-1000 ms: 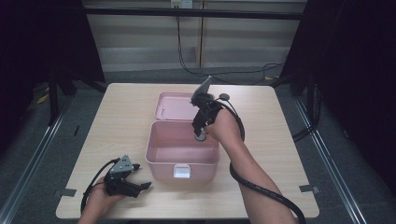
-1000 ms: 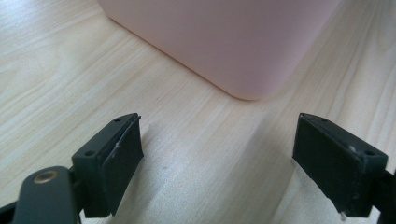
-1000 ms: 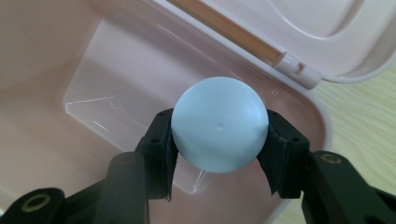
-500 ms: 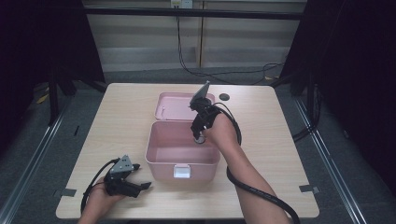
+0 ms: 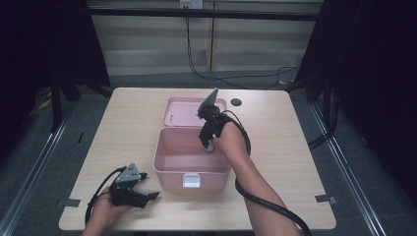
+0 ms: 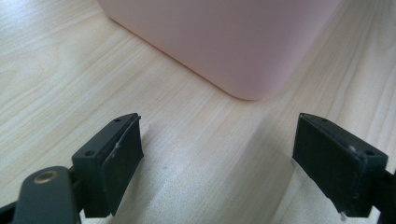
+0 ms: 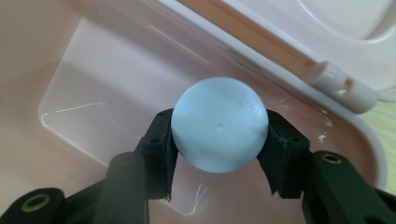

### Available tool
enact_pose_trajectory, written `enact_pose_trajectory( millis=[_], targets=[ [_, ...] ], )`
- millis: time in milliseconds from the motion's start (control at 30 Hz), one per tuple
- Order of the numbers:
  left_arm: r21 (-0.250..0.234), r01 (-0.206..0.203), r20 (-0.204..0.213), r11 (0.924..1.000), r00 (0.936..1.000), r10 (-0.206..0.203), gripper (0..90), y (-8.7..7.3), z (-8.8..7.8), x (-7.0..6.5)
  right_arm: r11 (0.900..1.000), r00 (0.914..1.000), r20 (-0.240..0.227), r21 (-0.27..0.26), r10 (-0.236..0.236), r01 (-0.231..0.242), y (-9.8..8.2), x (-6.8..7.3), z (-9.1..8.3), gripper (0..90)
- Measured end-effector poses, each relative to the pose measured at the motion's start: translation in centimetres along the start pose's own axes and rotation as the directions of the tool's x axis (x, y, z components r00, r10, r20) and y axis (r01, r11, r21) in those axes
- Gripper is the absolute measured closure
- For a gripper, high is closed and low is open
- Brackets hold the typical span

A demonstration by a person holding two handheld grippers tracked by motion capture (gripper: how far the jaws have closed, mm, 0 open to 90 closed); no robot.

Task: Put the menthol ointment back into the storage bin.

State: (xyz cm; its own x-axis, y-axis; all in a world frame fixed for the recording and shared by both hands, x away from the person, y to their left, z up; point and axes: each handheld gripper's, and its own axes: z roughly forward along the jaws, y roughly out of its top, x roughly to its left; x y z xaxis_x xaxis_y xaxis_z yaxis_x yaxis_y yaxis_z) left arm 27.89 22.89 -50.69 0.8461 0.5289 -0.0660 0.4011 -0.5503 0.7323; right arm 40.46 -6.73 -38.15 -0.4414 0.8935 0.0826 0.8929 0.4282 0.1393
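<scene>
High view: we see the pink box at the centre of the table, its lid laid open behind it, toward the top of the frame. Bare wood lies to the left and right of the box; a dark disc sits near the table's upper edge. The right gripper reaches down inside the box, near its right wall. Right gripper view: we see the jaws clamped on a pale blue ball, held mid-frame above the box floor, with the rim and lid hinge at upper right. The left gripper rests at lower left, near the table's front edge. Left gripper view: its jaws stand wide apart and hold nothing, with a box corner at the top of the frame.
</scene>
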Motion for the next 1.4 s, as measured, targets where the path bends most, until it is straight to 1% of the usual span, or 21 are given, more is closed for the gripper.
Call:
enact_pose_trajectory(
  millis=[233, 300, 367, 467, 567, 900, 967, 1267, 1333, 1400],
  targets=[
    [0.001, 0.002, 0.002, 1.0000, 1.0000, -0.002, 15.3, 0.0, 0.0, 0.0, 1.000, 1.0000, -0.001, 0.000, 0.006, -0.006, 0.1, 0.1, 0.9, 50.7],
    [0.001, 0.003, 0.000, 1.0000, 1.0000, -0.003, 15.3, 0.0, 0.0, 0.0, 1.000, 0.9999, 0.010, 0.007, 0.004, -0.004, 0.2, 0.2, 1.2, 50.7],
    [0.000, 0.003, 0.001, 1.0000, 1.0000, -0.003, 15.3, 0.0, 0.0, 0.0, 1.000, 0.9999, 0.012, 0.009, 0.002, -0.002, 0.2, 0.2, 1.4, 50.7],
    [0.001, 0.004, -0.001, 1.0000, 1.0000, -0.004, 15.2, 0.0, 0.0, 0.0, 1.000, 0.9999, 0.016, 0.002, 0.004, -0.004, 0.2, 0.3, 1.6, 50.7],
    [0.000, 0.003, 0.001, 1.0000, 1.0000, -0.003, 15.3, 0.0, 0.0, 0.0, 1.000, 0.9996, 0.027, 0.006, -0.001, 0.001, 0.2, 0.3, 1.8, 50.7],
    [0.001, 0.004, 0.000, 1.0000, 1.0000, -0.004, 15.3, 0.0, 0.0, 0.0, 1.000, 0.9997, 0.026, 0.003, -0.001, 0.001, 0.1, 0.3, 2.4, 50.7],
    [0.001, 0.004, 0.001, 1.0000, 1.0000, -0.004, 15.3, 0.0, 0.0, 0.0, 1.000, 0.9994, 0.034, 0.005, -0.003, 0.003, 0.1, 0.3, 2.6, 50.7],
    [0.000, 0.003, 0.002, 1.0000, 1.0000, -0.003, 15.3, 0.0, 0.0, 0.0, 1.000, 0.9995, 0.032, 0.002, -0.004, 0.004, 0.0, 0.2, 2.9, 50.6],
    [-0.005, 0.009, 0.004, 0.9999, 0.9999, -0.009, 15.3, 0.0, 0.0, 0.0, 1.000, 0.9996, 0.029, -0.005, -0.001, 0.001, 0.0, 0.2, 3.0, 50.6],
    [-0.004, 0.007, 0.004, 1.0000, 1.0000, -0.007, 15.3, 0.0, 0.0, 0.0, 1.000, 0.9994, 0.036, -0.008, -0.001, 0.001, 0.0, 0.3, 3.1, 50.6]
  ],
)
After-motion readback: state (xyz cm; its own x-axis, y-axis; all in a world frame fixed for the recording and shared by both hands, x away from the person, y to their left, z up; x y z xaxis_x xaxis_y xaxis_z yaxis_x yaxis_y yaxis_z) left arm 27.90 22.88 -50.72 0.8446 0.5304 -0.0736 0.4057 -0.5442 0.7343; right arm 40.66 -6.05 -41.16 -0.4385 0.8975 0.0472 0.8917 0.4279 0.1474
